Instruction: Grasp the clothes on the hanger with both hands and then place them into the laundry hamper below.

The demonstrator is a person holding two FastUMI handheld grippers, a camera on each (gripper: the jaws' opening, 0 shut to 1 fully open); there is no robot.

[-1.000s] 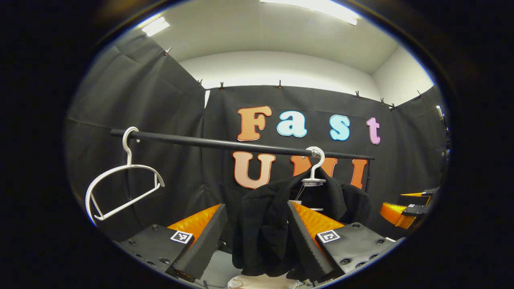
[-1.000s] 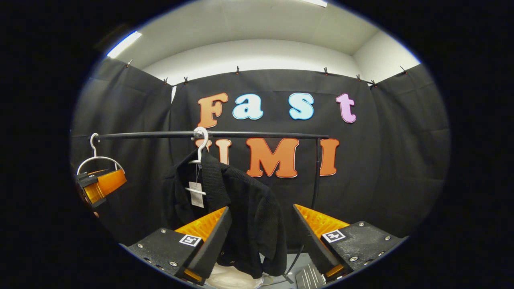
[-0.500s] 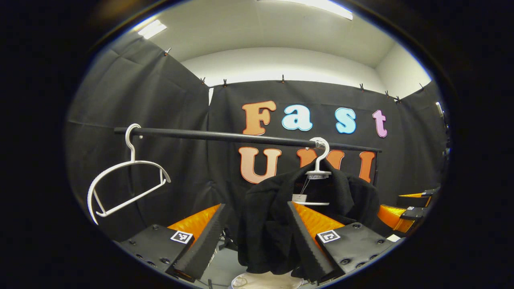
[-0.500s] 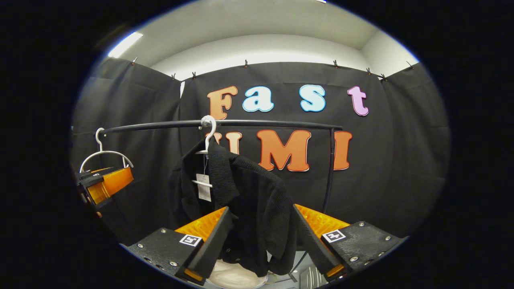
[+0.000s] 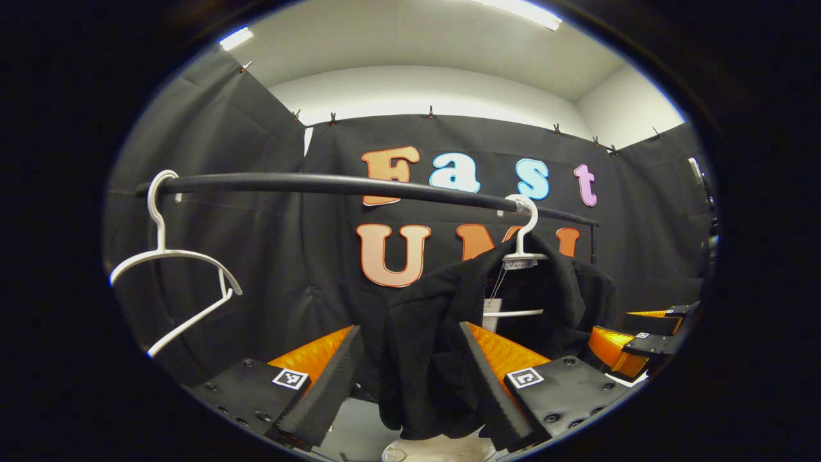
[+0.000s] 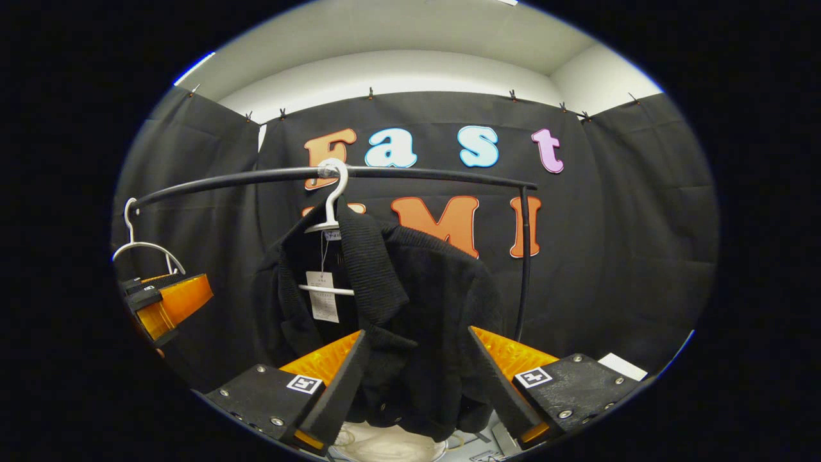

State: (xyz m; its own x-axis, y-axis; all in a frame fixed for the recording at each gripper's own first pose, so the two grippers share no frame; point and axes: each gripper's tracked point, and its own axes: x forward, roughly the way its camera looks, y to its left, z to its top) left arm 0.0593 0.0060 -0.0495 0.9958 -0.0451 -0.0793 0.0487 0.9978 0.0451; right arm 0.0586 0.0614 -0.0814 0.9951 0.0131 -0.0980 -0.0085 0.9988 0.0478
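Observation:
A black knit garment (image 5: 430, 333) hangs on a white hanger (image 5: 523, 237) from the black rail (image 5: 333, 185). In the left gripper view my left gripper (image 5: 410, 378) is open, its fingers standing wide on either side of the garment's left shoulder and sleeve. In the right gripper view the same garment (image 6: 417, 301) hangs from its hanger (image 6: 330, 199), and my right gripper (image 6: 417, 385) is open around the garment's right side. The pale rim of the laundry hamper (image 6: 385, 446) peeks out below the cloth. Each view also catches the other gripper off to one side.
An empty white hanger (image 5: 173, 269) hangs at the rail's left end. The rail's upright post (image 6: 524, 256) stands right of the garment. A white flat thing (image 6: 619, 366) lies low at the right. Black cloth walls close in behind and on both sides.
Both grippers have moved in toward the garment, which now looms larger between their fingers. The rail sits higher in both views. Both stay open.

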